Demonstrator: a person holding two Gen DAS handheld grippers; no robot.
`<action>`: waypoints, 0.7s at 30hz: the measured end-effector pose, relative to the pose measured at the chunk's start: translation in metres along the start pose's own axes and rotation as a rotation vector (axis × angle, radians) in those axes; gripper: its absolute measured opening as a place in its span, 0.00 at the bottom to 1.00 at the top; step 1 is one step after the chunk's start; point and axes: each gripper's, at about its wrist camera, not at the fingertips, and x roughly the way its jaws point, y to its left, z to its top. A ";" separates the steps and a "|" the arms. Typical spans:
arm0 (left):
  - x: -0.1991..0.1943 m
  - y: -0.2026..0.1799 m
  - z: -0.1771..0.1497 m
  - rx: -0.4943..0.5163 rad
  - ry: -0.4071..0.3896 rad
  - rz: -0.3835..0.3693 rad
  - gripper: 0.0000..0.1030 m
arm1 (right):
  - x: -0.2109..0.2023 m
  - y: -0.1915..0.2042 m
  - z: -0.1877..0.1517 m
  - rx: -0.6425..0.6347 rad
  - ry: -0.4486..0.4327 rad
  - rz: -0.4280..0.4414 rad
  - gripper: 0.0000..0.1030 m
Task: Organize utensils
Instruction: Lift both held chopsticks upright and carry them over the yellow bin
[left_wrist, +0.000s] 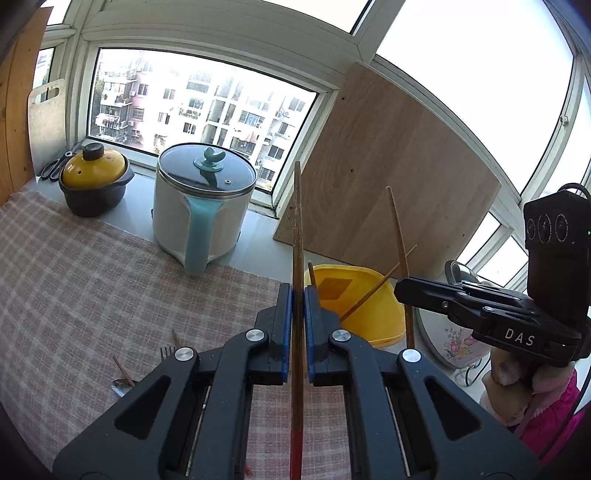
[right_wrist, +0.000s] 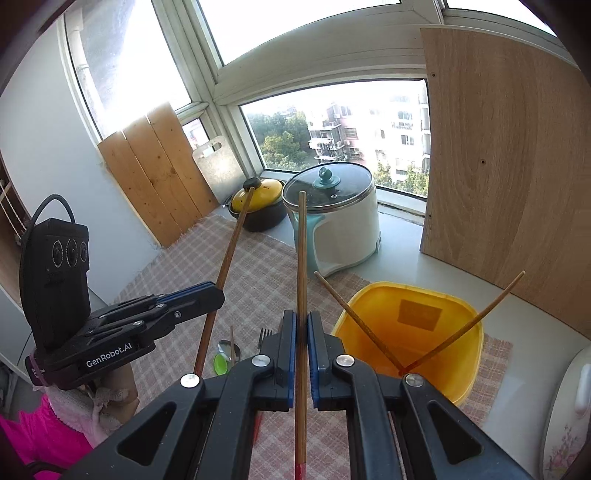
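While both grippers clamp chopsticks, only right view shows green spoon.

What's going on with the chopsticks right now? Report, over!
Left gripper shut on one chopstick. Right gripper shut on another chopstick. Yellow bin holds two chopsticks already. Nothing in the way.

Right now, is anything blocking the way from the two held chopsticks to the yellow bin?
Nothing visible blocks it. The yellow bin is open on top, just beyond both held chopsticks. Two chopsticks already lean inside, leaving room.
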 end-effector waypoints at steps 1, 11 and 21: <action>0.004 -0.004 0.003 0.003 0.001 -0.004 0.04 | -0.003 -0.004 0.001 0.004 -0.007 -0.007 0.03; 0.045 -0.039 0.031 0.034 -0.016 -0.039 0.04 | -0.015 -0.035 0.017 0.024 -0.055 -0.073 0.03; 0.086 -0.058 0.046 0.050 -0.012 -0.038 0.04 | -0.002 -0.064 0.038 0.044 -0.078 -0.148 0.03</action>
